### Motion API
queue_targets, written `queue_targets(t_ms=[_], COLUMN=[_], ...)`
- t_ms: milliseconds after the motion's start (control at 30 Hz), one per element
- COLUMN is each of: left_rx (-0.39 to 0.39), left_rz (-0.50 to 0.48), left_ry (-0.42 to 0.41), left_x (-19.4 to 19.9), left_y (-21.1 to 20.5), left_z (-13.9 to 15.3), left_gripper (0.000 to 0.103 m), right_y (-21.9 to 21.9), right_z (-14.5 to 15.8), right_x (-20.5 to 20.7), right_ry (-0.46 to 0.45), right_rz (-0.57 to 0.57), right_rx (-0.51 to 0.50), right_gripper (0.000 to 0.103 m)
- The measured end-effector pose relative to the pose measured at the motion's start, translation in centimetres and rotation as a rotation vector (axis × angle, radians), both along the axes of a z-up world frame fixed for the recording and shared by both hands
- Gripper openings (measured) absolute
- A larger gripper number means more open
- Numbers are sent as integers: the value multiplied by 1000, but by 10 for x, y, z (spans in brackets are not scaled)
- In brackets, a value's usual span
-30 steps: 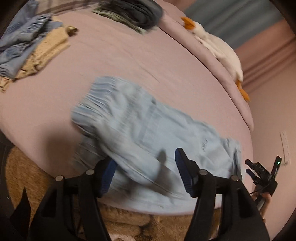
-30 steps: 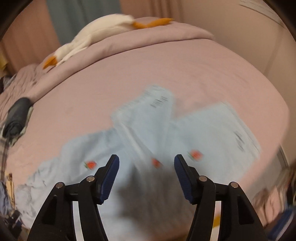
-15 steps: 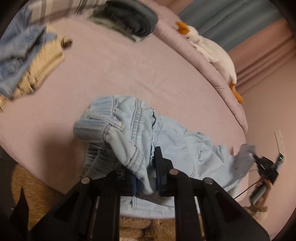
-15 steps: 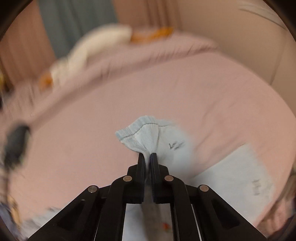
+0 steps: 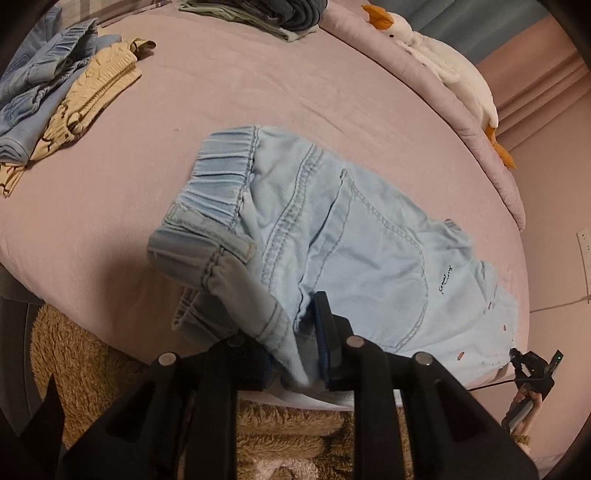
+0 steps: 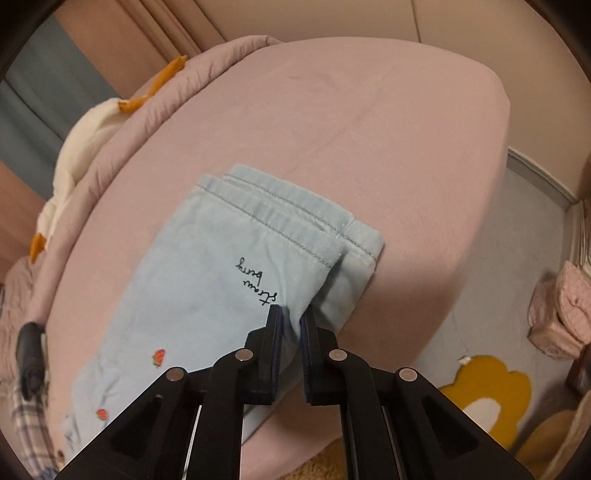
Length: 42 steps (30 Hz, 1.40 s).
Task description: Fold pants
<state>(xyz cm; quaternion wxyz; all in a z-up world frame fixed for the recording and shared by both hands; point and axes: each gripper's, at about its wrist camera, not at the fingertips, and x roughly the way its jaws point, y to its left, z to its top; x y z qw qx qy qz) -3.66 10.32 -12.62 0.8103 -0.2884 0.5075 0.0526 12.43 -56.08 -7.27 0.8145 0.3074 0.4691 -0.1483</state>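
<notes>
Light blue denim pants (image 5: 354,236) lie on a pink bed (image 5: 229,85), folded lengthwise with one leg over the other. My left gripper (image 5: 295,354) is shut on the pants' waist edge near the bed's front edge and lifts it slightly; the elastic waistband (image 5: 218,181) is bunched. In the right wrist view the stacked leg cuffs (image 6: 295,218) lie flat, with black script and strawberry prints. My right gripper (image 6: 290,325) is shut on the near edge of the pants (image 6: 207,295) by the cuffs. It also shows at the left wrist view's far right (image 5: 532,369).
Folded blue and beige clothes (image 5: 62,96) lie at the bed's left. A dark folded pile (image 5: 273,14) and a white goose plush (image 5: 443,62) lie at the far side. A brown shaggy rug (image 5: 92,362) and a flower mat (image 6: 487,398) cover the floor.
Both grippers went from open to shut on the pants. The right gripper carried one leg cuff over onto the other, and the left lifted the waist edge.
</notes>
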Motion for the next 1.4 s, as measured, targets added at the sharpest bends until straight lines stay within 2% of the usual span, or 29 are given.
queue_targets(t_ms=[67, 133, 167, 200, 233, 300, 367, 400, 467, 567, 633, 733, 800, 867, 933, 1000, 1033, 1067, 1133, 1167, 1200, 1233, 1300, 1400], left_rx=[7, 12, 20, 22, 23, 40, 9, 1, 24, 34, 18, -20, 13, 41, 30, 6, -8, -9, -10, -29, -30, -21, 12, 33], left_rz=[3, 3, 0, -5, -15, -36, -54, -58, -73, -74, -72, -42, -57, -75, -72, -66, -67, -65, -49, -44, -20, 2, 40, 49], left_ry=[-2, -9, -8, -9, -16, -32, -46, -46, -10, 21, 26, 10, 8, 32, 38, 24, 20, 32, 23, 6, -15, -34, -87, -121], left_x=[0, 1, 1, 3, 3, 1, 0, 0, 2, 3, 5, 3, 1, 3, 4, 2, 0, -2, -9, -12, -14, -15, -11, 6], left_y=[-3, -5, -7, -11, -12, -15, -18, -19, -24, -23, -21, -14, -17, -21, -20, -17, -12, -7, 1, 5, 11, 13, 26, 38], left_z=[0, 1, 2, 4, 7, 15, 15, 12, 0, -13, -11, -2, 2, -8, -13, -11, -8, -3, 7, 14, 22, 28, 39, 45], left_gripper=[22, 19, 17, 15, 15, 16, 16, 16, 17, 19, 20, 15, 15, 15, 18, 19, 26, 29, 32, 36, 51, 65, 69, 71], right_y=[-8, -8, -8, -5, -4, -7, -13, -16, -20, -24, -27, -27, -27, -27, -23, -17, -13, -10, 6, 20, 30, 50, 97, 160], right_z=[-4, -11, -13, -8, -5, 10, 24, 29, 22, -13, -26, -12, -8, -10, -26, -27, -24, -21, -3, 13, 23, 40, 65, 79], right_x=[-9, 3, 9, 9, 14, 12, 4, -1, -6, 1, -4, -6, -9, -6, -1, 0, 2, 2, 2, 1, 1, 2, 11, 30], right_ry=[-20, -32, -28, -22, -16, -75, -129, -135, -108, -16, -10, -26, -25, -8, 38, 54, 70, 92, 112, 88, 66, 23, -49, -106], right_rz=[-6, 5, 11, 9, -6, -5, -34, -56, -71, -77, -65, -76, -86, -80, -68, -60, -54, -45, -4, 38, 69, 137, 302, 519], right_rx=[-7, 31, 29, 6, -50, -45, -46, -82, -112, -50, -47, -65, -74, -81, -83, -122, -135, -143, -198, -240, -257, -272, -248, -138], right_gripper=[25, 26, 19, 3, 3, 2, 2, 2, 2, 2, 2, 2, 2, 2, 2, 2, 2, 6, 24, 38, 44, 45, 48, 52])
